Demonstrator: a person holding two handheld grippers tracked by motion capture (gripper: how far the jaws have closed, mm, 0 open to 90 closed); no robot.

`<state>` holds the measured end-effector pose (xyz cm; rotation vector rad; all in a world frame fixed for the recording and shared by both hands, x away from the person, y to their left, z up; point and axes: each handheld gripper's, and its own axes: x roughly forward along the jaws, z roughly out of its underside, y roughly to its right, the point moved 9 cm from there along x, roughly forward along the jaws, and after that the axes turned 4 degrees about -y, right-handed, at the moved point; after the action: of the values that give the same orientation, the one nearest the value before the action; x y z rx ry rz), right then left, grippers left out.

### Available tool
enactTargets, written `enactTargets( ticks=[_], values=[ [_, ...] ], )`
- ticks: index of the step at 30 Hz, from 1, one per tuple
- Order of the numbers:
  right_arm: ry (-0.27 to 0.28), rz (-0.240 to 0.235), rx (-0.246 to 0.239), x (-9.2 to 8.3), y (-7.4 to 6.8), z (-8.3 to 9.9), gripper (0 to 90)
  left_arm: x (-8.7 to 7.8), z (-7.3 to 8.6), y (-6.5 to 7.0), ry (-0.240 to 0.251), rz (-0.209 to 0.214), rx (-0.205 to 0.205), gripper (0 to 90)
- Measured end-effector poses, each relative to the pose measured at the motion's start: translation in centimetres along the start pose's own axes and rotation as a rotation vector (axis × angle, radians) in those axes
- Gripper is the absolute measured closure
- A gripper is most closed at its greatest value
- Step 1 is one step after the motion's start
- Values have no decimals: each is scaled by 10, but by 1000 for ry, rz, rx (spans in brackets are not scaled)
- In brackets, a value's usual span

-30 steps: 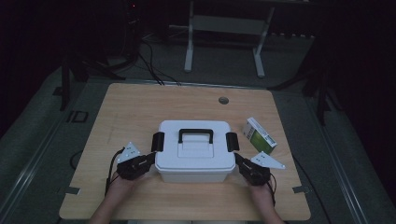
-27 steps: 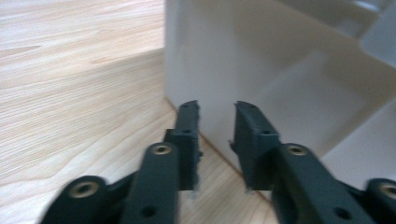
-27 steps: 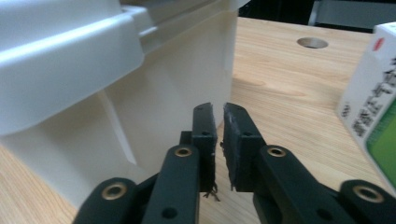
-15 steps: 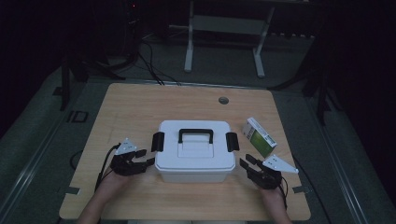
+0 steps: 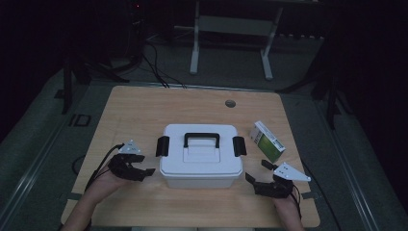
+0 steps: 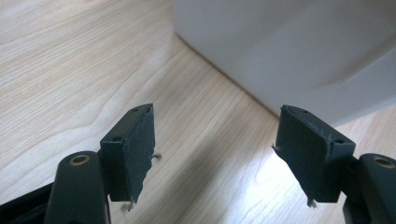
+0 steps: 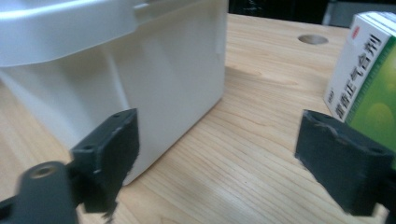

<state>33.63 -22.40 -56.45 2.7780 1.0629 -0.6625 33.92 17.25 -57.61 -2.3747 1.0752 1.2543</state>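
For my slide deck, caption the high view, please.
Both open grippers, left and right, flank a closed white box; green carton beside it.

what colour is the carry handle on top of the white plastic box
Black. The carry handle on the white plastic storage box shows best in the high view.

White box (image 5: 200, 163) with black handle (image 5: 202, 139), green-and-white carton (image 5: 267, 141), black tongs (image 5: 142, 165), pale wood-grain table (image 5: 168, 103)

My work surface is a light wooden table (image 5: 144, 110) with a round cable hole (image 5: 230, 103) near its far edge. A white lidded box (image 5: 200, 163) stands at centre. A green-and-white carton (image 5: 267, 141) lies just right of it, apart.
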Motion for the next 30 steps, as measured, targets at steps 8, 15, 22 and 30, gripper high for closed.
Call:
enactTargets(
  ticks=[8, 15, 22, 30],
  values=[
    [-7, -38, -43, -5, -3, 4, 134, -3, 12, -2, -104, 0, 21, 255],
    [-11, -47, -22, -9, 1, 11, 134, -10, 18, -5, -171, 8, 41, 255],
    [-11, -54, -4, -15, 4, 13, 138, -15, 25, -6, -253, 35, 61, 254],
    [-17, -41, -11, -17, 6, 20, 135, -18, 30, -6, -363, 31, 105, 255]
  ],
)
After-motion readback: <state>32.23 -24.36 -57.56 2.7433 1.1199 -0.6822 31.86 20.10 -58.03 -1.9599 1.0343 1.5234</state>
